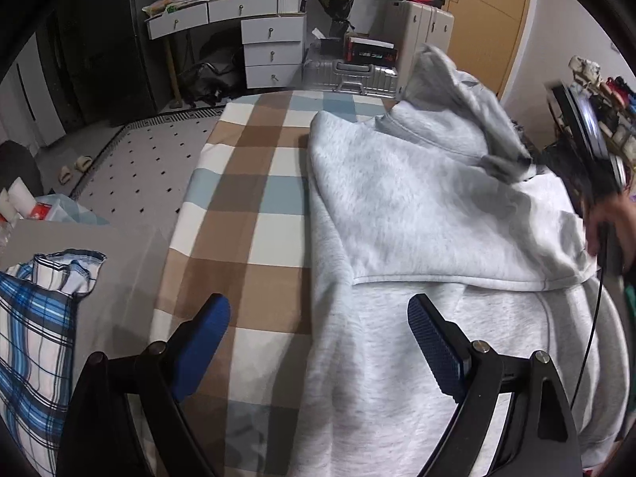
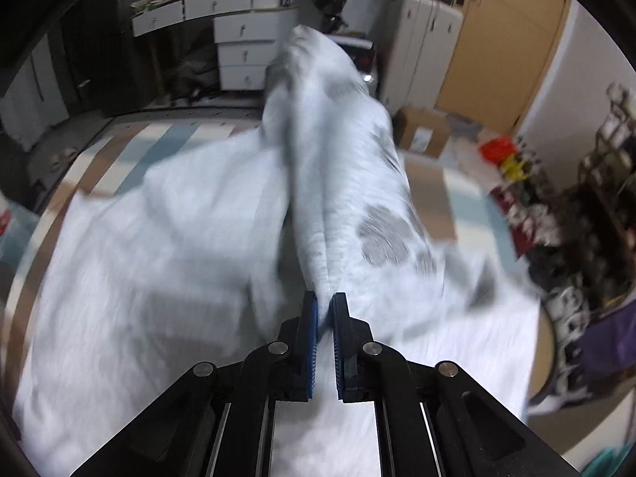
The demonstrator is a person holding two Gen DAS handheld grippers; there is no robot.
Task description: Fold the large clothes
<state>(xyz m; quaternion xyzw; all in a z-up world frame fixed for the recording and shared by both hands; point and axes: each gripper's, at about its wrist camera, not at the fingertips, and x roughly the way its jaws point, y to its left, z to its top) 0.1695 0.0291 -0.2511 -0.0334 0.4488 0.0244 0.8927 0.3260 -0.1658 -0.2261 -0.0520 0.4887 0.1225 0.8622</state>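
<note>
I am midway through a fold of the grey sweatshirt (image 1: 397,318), which lies spread on the checked bedspread (image 1: 254,183) along the right half of the bed, its far part reaching toward the foot edge. My right gripper (image 2: 325,306) has its fingers (image 2: 311,318) clamped tight on a bunched ridge of the fabric, which I take to be a sleeve (image 2: 342,167), raised off the body of the garment and trailing away toward the foot of the bed. In the left wrist view that raised cloth stands up near the far right corner, with a flap already laid across the chest. My left gripper (image 1: 318,338) hangs with its fingers (image 1: 206,334) spread wide and nothing between them, just over the garment's left edge, where grey cloth meets bedspread. As I judge it, the step in hand is laying the sleeve across the body. Next I need to carry the pinched cloth inward over the chest, lower it flat, and let go only once it rests without a twist. My left could pin the near hem so the body does not drag. The right view is blurred, so the exact grip point is uncertain.
</note>
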